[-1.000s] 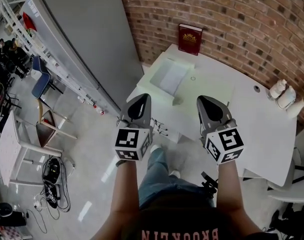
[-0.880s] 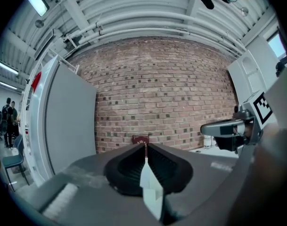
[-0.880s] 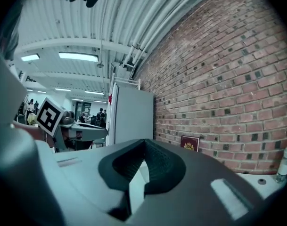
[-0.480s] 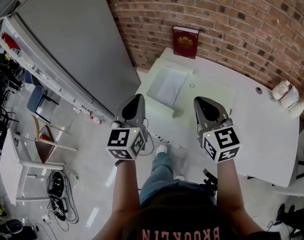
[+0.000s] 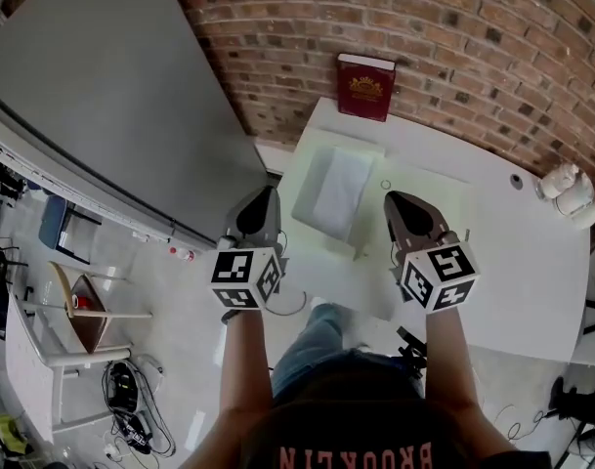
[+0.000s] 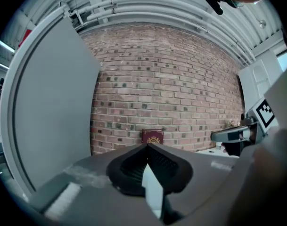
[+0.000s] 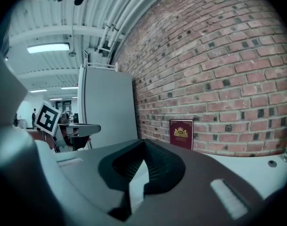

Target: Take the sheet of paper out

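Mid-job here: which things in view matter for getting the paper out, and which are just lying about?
For the job: sheet of paper, on the pale green mat; left gripper and right gripper, both shut and empty.
Lying about: red book against the brick wall; white objects at the table's right end; grey panel.

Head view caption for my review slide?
Left gripper and right gripper, shut and empty, at a white table holding a pale folder and a red book.
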Available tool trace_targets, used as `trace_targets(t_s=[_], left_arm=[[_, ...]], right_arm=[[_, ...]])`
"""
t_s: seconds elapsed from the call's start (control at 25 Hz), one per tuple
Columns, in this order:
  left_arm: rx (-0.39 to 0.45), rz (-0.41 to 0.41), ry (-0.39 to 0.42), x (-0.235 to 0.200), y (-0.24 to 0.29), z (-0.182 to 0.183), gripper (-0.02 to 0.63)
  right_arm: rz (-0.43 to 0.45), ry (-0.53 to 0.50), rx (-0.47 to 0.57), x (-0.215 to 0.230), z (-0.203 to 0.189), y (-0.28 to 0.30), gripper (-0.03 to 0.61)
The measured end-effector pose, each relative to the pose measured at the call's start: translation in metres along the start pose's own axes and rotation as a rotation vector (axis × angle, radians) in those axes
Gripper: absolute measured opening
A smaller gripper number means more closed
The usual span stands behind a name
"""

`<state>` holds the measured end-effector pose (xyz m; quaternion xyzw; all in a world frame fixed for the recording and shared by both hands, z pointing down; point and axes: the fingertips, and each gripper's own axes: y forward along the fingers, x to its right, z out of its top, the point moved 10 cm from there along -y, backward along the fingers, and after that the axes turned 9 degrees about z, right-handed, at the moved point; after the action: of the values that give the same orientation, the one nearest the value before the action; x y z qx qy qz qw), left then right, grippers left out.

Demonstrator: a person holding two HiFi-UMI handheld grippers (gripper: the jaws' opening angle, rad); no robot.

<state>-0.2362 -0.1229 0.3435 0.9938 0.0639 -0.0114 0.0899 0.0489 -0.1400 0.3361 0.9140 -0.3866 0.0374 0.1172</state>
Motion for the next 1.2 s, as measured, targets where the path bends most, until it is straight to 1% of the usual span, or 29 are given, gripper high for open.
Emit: trace_targets(t_s=[0.24, 0.44, 0.6, 0.68, 0.8, 0.88, 0.92, 1.04, 1.2], left_arm=[[-0.076, -0.070, -0.012, -0.034, 0.057, -0.015, 0.000], [-0.129, -0.114, -0.022, -0.054, 0.101, -0.029, 0.000], [-0.169, -0.151, 0.011, -0.064, 0.127, -0.038, 0.000], [-0.185, -0.162, 0.009, -0.069, 0.135, -0.043, 0.000], [-0.193, -0.171, -0.025, -0.074, 0.142, -0.048, 0.000], [-0.196, -0.176, -0.035, -0.076, 0.145, -0.050, 0.000], [-0.200, -0.177, -0.035, -0.077, 0.147, -0.051, 0.000], [-0.224, -0.175, -0.039, -0.078, 0.149, -0.056, 0.000], [-0.248, -0.161, -0.049, -0.082, 0.152, -0.064, 0.000]], right_arm=[[-0.101, 0.100, -0.053, 0.020, -0.019, 0.044, -0.002], [-0.239, 0.183, -0.110, 0.039, -0.037, 0.068, 0.000], [-0.277, 0.253, -0.143, 0.050, -0.049, 0.085, 0.002], [-0.295, 0.285, -0.160, 0.053, -0.055, 0.092, 0.005], [-0.284, 0.330, -0.193, 0.056, -0.066, 0.102, 0.073], [-0.261, 0.373, -0.219, 0.060, -0.075, 0.109, 0.136], [-0.254, 0.396, -0.237, 0.062, -0.081, 0.112, 0.157], [-0.241, 0.457, -0.307, 0.066, -0.097, 0.118, 0.166], [-0.221, 0.504, -0.407, 0.068, -0.117, 0.128, 0.156]])
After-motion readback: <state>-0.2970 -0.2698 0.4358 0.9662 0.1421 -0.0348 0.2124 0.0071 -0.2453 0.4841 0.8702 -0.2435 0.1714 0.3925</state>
